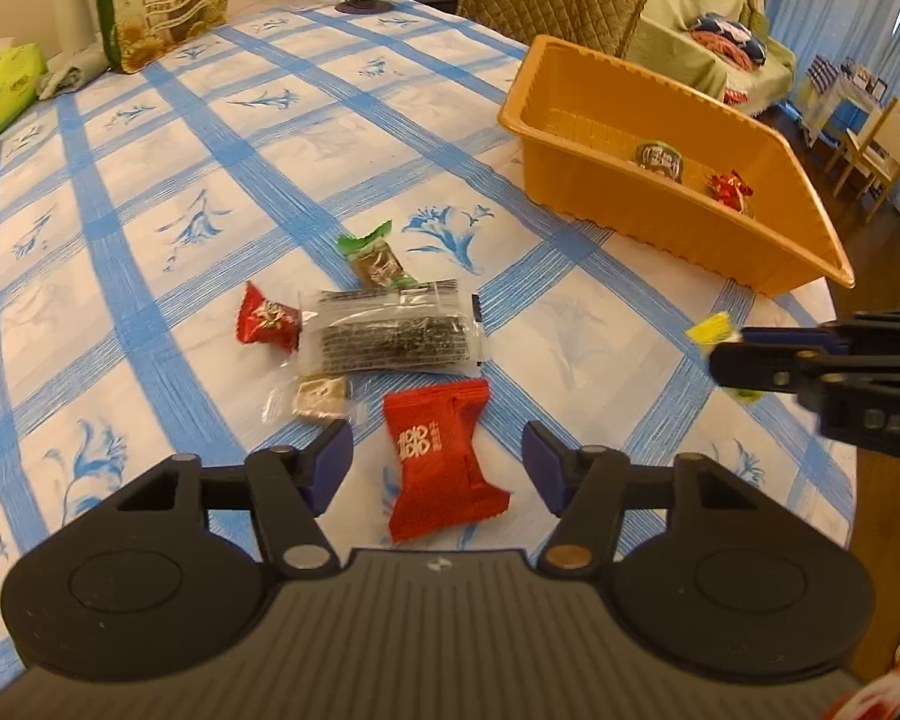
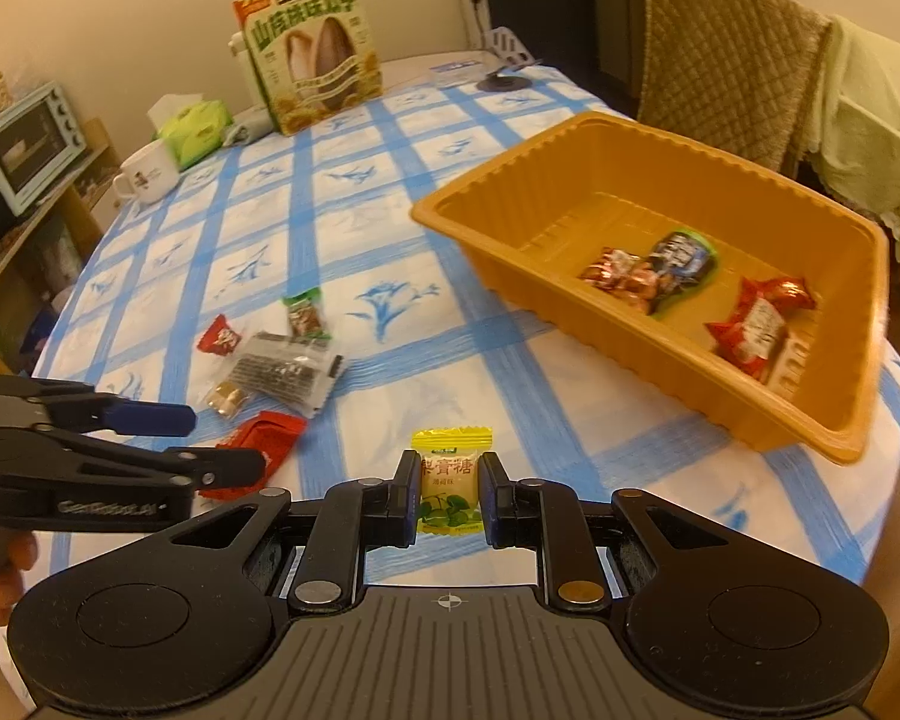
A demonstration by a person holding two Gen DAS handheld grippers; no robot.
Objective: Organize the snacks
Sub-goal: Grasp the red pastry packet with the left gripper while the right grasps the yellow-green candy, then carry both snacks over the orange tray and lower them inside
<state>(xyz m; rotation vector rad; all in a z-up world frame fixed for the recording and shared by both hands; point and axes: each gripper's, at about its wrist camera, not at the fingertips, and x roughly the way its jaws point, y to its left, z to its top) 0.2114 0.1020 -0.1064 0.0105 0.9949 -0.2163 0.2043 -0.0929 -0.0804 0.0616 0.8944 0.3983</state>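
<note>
Yellow crinkly candy point(image 2: 452, 483) sits pinched in your right tool point(image 2: 450, 492); your left tool point(image 1: 438, 459) gapes over a red pillow-shaped packet point(image 1: 441, 456); only the right view shows the ribbed orange tray's point(image 2: 570, 144) three wrappers.

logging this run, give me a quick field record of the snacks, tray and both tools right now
left tool: open, over the big red packet on the table
right tool: shut on the yellow candy
orange tray: on the tablecloth, holds three wrapped snacks
loose on table: big red packet, small red candy, green candy, seaweed pack, small clear-wrapped square
</note>
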